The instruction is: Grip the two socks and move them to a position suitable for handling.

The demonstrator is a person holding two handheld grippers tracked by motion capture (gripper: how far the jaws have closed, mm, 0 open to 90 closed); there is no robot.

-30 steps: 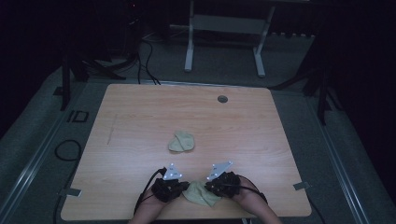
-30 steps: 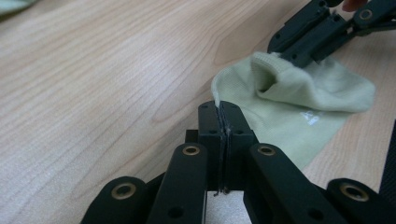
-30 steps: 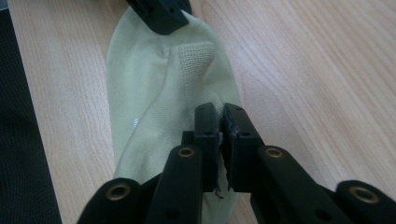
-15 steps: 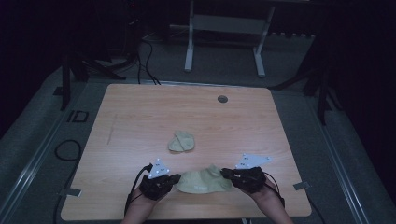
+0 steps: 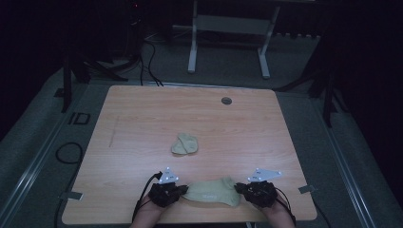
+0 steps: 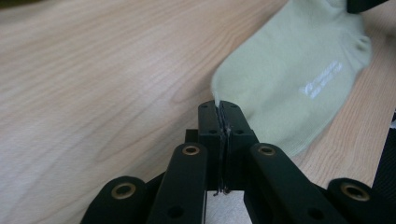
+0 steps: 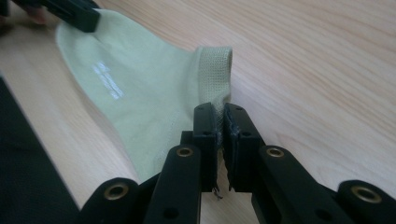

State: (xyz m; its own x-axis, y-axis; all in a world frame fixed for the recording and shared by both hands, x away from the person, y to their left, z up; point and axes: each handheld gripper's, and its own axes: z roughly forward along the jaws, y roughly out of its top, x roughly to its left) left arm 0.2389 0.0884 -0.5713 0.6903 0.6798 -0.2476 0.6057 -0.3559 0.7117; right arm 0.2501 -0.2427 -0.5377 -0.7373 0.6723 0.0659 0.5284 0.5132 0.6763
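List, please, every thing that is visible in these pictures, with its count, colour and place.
stretched sock: one, pale green, flat at the near table edge, between both grippers
crumpled sock: one, pale green, table middle
table: one, light wood, with a grey round cap near its far edge
metal frame: one, grey, on the floor behind the table
left gripper: one, black, jaws just been opening, a thin sock edge between the pads
right gripper: one, black, jaws just been opening, the cuff between them

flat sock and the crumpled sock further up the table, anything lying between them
Nothing: in the high view, bare table separates the flat sock from the crumpled sock.
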